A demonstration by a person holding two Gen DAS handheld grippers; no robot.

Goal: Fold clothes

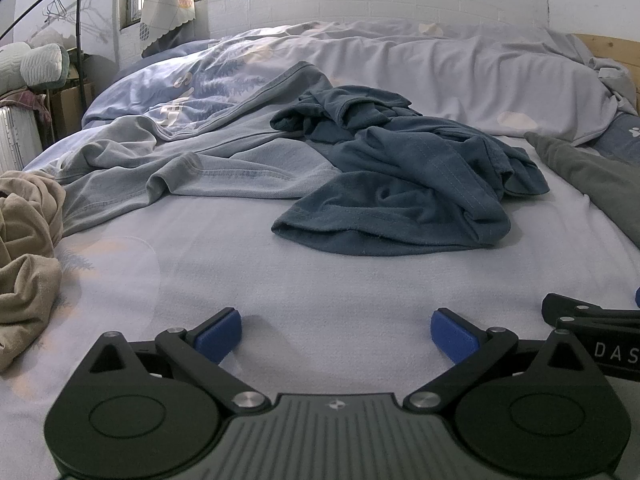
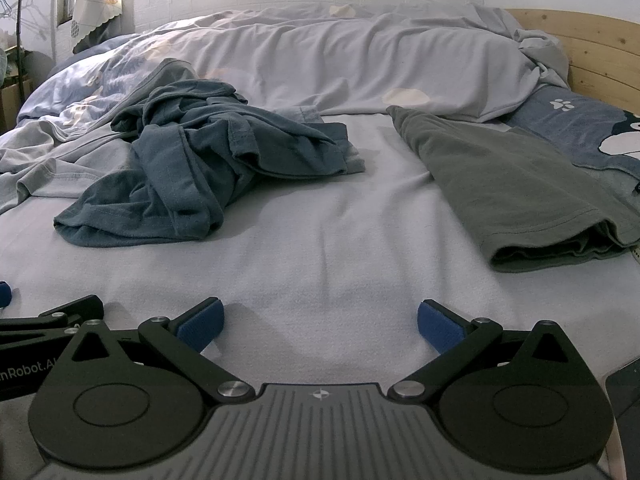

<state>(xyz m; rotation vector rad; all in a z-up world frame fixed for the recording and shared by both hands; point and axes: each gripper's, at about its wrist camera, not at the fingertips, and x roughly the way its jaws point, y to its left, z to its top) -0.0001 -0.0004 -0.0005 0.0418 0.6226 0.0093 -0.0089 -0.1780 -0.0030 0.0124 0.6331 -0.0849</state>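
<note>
A crumpled dark blue shirt [image 1: 404,176] [image 2: 200,172] lies in a heap on the pale bed sheet [image 1: 320,276] [image 2: 320,248], ahead of both grippers. Partly under it, to the left, spreads a light blue garment [image 1: 192,168]. A folded grey-green shirt [image 2: 520,188] [image 1: 592,176] rests flat on the right side of the bed. My left gripper [image 1: 336,330] hovers low over the bare sheet, open, nothing between its blue pads. My right gripper [image 2: 320,322] is likewise open and empty, just right of the left one.
A beige garment [image 1: 28,256] is bunched at the left edge. A rumpled duvet [image 2: 340,56] fills the back of the bed, with a wooden headboard [image 2: 600,56] and a paw-print pillow [image 2: 576,128] at right. A clothes rack [image 1: 60,8] and window stand at back left.
</note>
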